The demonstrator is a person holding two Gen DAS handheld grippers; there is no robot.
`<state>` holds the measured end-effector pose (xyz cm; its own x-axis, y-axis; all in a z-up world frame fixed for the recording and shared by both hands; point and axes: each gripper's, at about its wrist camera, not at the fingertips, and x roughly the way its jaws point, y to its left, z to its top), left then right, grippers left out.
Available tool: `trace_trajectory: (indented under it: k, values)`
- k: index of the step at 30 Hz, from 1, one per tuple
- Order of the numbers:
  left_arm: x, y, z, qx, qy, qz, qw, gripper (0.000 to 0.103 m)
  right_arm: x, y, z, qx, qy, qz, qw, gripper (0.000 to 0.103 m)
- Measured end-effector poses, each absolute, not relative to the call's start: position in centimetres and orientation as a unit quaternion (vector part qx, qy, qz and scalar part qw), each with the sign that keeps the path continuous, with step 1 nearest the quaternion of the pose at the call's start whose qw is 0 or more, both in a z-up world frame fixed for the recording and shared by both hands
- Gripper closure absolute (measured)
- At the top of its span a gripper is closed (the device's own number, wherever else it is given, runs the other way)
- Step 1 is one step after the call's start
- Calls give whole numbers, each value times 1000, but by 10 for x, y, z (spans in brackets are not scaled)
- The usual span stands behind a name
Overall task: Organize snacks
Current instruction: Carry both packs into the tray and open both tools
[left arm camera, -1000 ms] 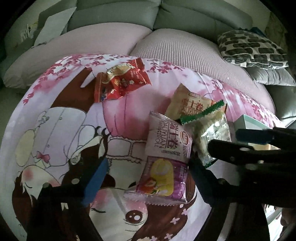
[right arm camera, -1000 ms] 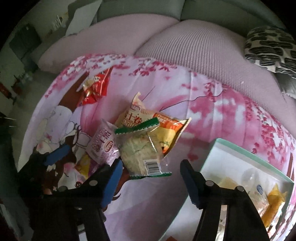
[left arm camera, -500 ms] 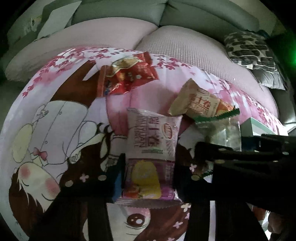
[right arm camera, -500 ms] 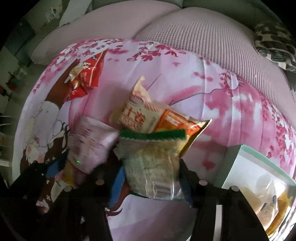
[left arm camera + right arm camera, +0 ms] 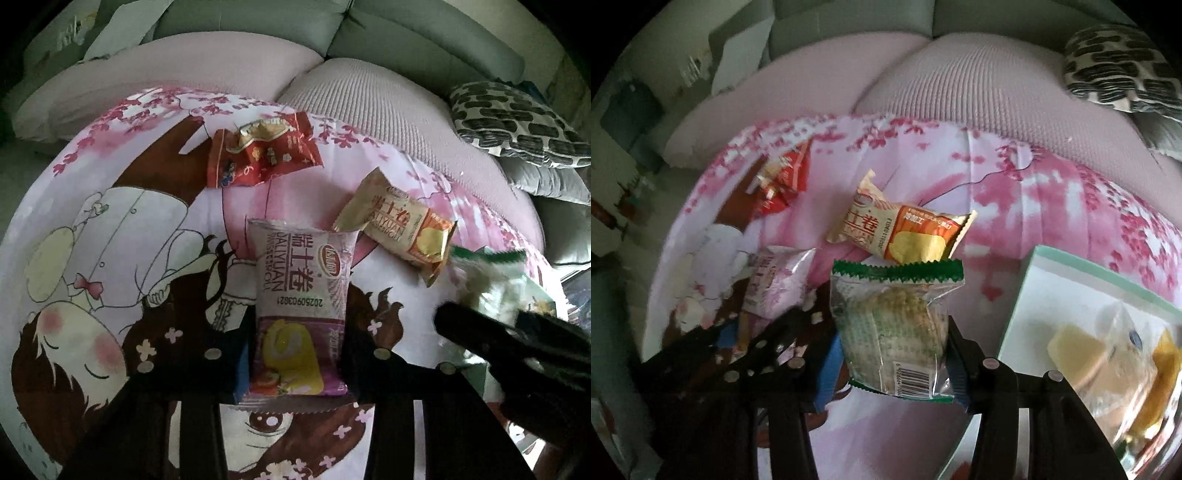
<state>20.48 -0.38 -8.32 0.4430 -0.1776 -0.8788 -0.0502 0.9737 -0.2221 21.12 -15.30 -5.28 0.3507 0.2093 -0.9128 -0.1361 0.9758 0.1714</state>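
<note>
Purple snack pack (image 5: 299, 314) clamped in left claw (image 5: 295, 363), top edge free.

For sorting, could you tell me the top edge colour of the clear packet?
Green, clearest in the right wrist view: clear packet.

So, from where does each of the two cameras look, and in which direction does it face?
Left wrist: on the left gripper, looking steeply down along its fingers, shut on the purple snack pack; the right gripper intrudes.
Right wrist: on the right gripper, looking down, jaws closing on the green-edged clear pack; the left gripper shows.
Shared: the orange pack and the red pack.
</note>
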Motion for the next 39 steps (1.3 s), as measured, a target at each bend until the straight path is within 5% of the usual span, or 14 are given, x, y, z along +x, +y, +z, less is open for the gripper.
trace_trajectory:
  k: [14, 39]
  values:
    - [182, -17, -34, -112, 477, -54, 870, 62, 133, -200, -8, 122, 491, 32, 862, 50]
    - [158, -107, -4, -87, 444, -166, 876, 62, 72, -362, -9, 232, 448, -144, 851, 50]
